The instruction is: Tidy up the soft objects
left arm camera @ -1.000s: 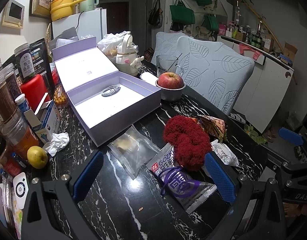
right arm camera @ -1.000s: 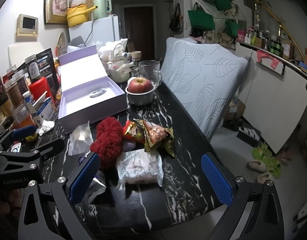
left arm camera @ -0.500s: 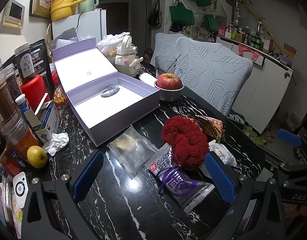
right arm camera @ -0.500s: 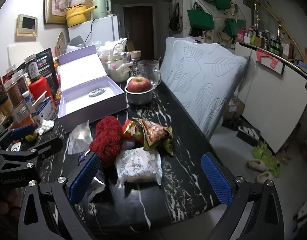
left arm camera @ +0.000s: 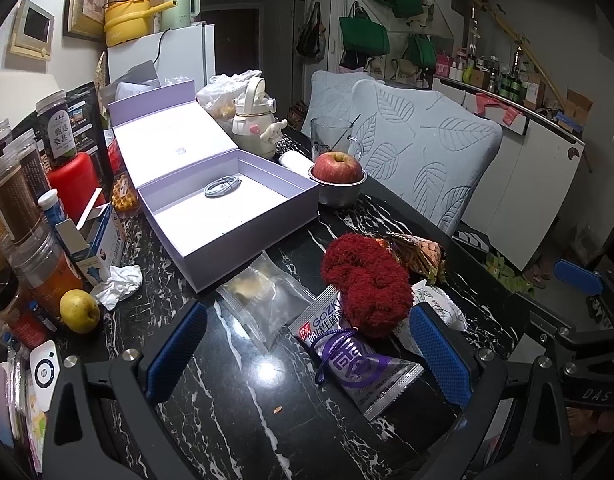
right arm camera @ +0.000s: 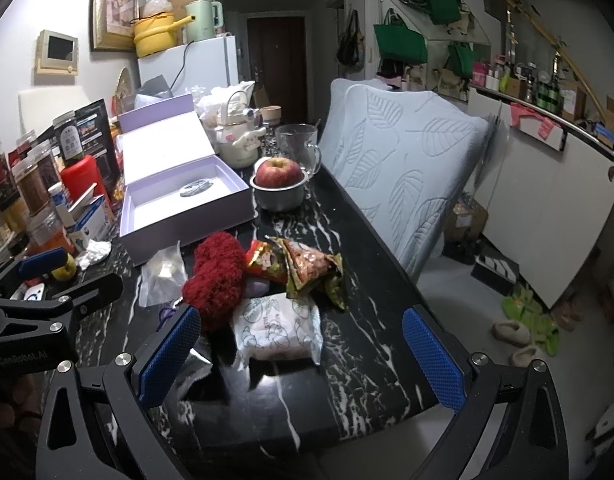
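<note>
The left hand-held gripper (left arm camera: 307, 352) hangs over the near part of the black marbled counter (left arm camera: 235, 412) with its blue-padded fingers spread wide, gripping nothing; between them lie a clear plastic pouch (left arm camera: 259, 296) and a purple-and-silver snack packet (left arm camera: 355, 364). The red fuzzy soft object (left arm camera: 367, 280) rests on the counter just ahead of the right-side finger, overlapping the top end of the snack packet. The right hand-held gripper (right arm camera: 303, 344) is likewise spread and empty; a white printed tissue pack (right arm camera: 277, 330) lies between its fingers, nearer the left one. In the right wrist view the red fuzzy soft object (right arm camera: 217, 276) sits just beyond the tissue pack, touching a crumpled red and brown snack bag (right arm camera: 299, 268) on its right. An open lilac box (left arm camera: 227, 200) stands farther back on the counter, lid raised, with a coiled cable (left arm camera: 223, 186) inside. Beside the box, a red apple (left arm camera: 338, 167) sits in a small metal bowl (left arm camera: 343, 194). A yellow fruit (left arm camera: 79, 311) lies at the left edge, near a crumpled tissue (left arm camera: 117, 286).
</note>
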Demonstrator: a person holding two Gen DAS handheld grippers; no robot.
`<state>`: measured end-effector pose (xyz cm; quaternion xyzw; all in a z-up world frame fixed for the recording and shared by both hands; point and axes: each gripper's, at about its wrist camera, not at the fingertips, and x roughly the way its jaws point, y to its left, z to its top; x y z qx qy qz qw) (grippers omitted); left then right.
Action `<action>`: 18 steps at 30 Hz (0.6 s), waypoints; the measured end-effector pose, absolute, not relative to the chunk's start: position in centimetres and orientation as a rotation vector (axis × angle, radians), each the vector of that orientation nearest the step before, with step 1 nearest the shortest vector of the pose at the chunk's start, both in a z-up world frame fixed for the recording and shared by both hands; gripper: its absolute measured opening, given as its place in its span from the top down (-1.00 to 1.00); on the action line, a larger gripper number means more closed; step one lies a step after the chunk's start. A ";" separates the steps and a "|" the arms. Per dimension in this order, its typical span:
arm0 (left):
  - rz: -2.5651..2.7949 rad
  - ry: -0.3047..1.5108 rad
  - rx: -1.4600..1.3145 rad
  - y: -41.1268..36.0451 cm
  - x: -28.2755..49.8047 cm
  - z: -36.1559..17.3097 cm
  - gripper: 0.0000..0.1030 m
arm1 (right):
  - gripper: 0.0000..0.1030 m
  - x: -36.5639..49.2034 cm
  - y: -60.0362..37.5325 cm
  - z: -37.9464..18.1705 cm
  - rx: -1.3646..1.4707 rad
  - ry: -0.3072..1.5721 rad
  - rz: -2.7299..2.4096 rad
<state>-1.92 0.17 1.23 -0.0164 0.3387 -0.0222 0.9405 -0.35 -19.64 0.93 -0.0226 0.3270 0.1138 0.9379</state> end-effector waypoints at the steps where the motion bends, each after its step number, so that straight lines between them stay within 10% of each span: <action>1: -0.045 0.691 -0.033 0.2 -1.9 1.3 -1.00 | -1.00 -0.5 -19.7 0.9 -0.046 0.666 0.233; 18: -0.093 0.701 -0.039 -0.9 -2.4 0.8 -1.00 | -1.00 -0.9 -20.5 0.3 -0.023 0.681 0.231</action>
